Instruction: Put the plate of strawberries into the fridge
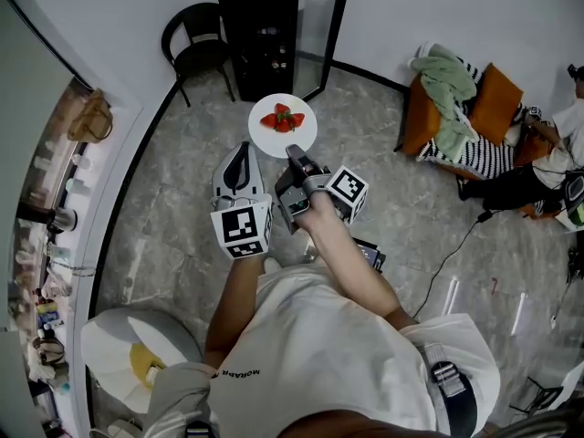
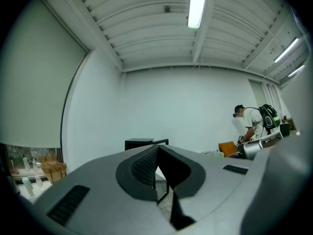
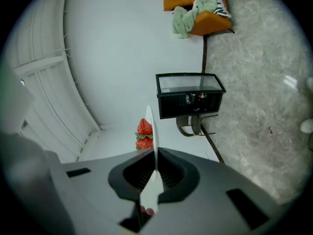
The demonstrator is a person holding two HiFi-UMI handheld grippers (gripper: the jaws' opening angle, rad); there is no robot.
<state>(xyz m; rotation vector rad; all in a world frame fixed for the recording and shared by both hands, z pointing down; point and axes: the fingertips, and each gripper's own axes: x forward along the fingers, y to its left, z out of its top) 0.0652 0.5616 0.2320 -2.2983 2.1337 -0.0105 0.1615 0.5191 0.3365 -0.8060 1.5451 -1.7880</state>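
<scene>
A white plate [image 1: 283, 126] carrying a few red strawberries [image 1: 282, 119] is held level over the floor in the head view. My right gripper [image 1: 297, 157] is shut on the plate's near rim. In the right gripper view the plate [image 3: 150, 126] shows edge-on between the pads, with the strawberries [image 3: 144, 133] to its left. My left gripper [image 1: 239, 161] hangs beside it on the left, shut and empty [image 2: 157, 153]. The black fridge [image 1: 260, 26] stands ahead against the wall with its glass door [image 1: 324, 35] swung open; it also shows in the right gripper view [image 3: 188, 96].
A black chair [image 1: 196, 48] stands left of the fridge. An orange seat with clothes [image 1: 461, 108] and a person [image 1: 547, 153] are at the right. A counter with bottles [image 1: 55, 245] runs along the left, and cables [image 1: 456, 245] lie on the floor.
</scene>
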